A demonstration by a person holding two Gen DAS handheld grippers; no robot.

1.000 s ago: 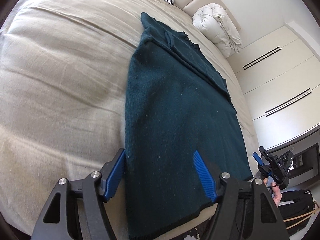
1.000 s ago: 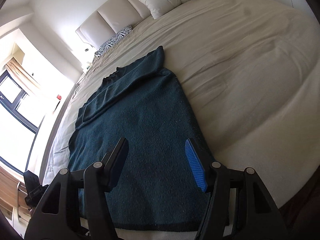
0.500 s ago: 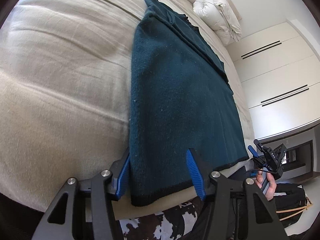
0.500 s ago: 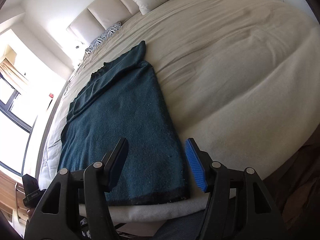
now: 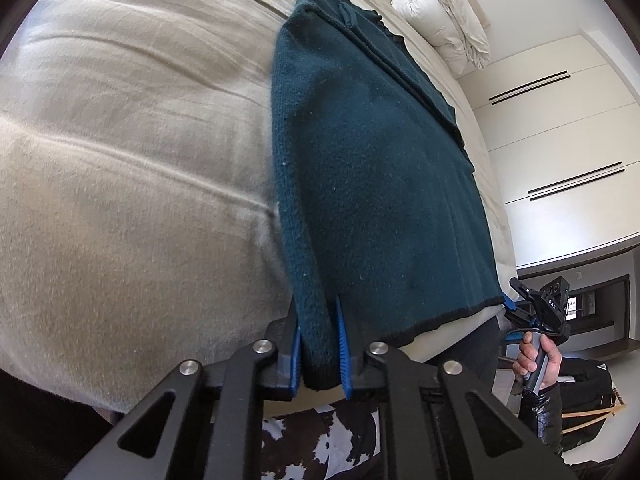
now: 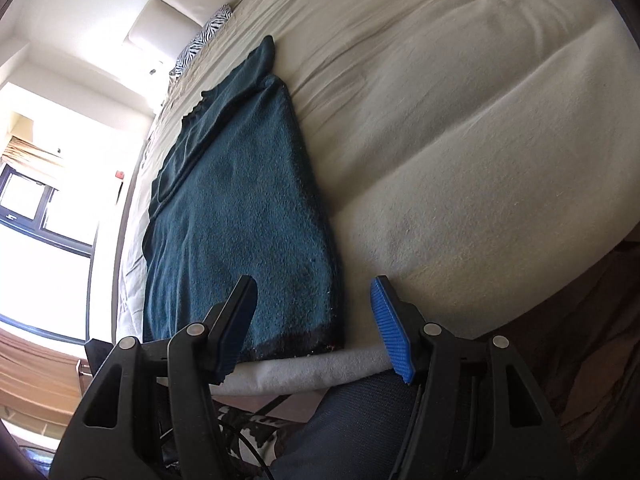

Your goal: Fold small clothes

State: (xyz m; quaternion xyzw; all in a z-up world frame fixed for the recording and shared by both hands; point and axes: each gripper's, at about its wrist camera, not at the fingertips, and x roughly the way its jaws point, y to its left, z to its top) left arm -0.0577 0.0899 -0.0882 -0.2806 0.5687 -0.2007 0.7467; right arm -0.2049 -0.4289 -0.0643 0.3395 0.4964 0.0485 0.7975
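Note:
A dark teal knitted sweater point(image 5: 380, 184) lies flat on the beige bed point(image 5: 120, 160), its sleeves folded in and its dark hem at the near edge. My left gripper point(image 5: 319, 320) is closing its jaws on the hem's left corner, and both blue pads press the bunched knit. In the right wrist view the sweater point(image 6: 240, 208) runs away from me. My right gripper point(image 6: 314, 284) stands open over the hem's right corner, which sits between its fingers untouched. The left wrist view also shows that right gripper point(image 5: 536, 308), held by a hand point(image 5: 536, 356).
A rolled white duvet point(image 5: 440, 20) sits at the head of the bed, with a zebra pillow point(image 6: 204, 40) near the headboard. White wardrobe doors point(image 5: 560, 140) stand beyond the bed. A bright window point(image 6: 40, 200) is at the left. A cowhide rug point(image 5: 320, 440) lies below.
My left gripper slid onto the hem's left corner and its jaws came together on the knit. My right gripper dropped toward the hem's right corner and stayed open.

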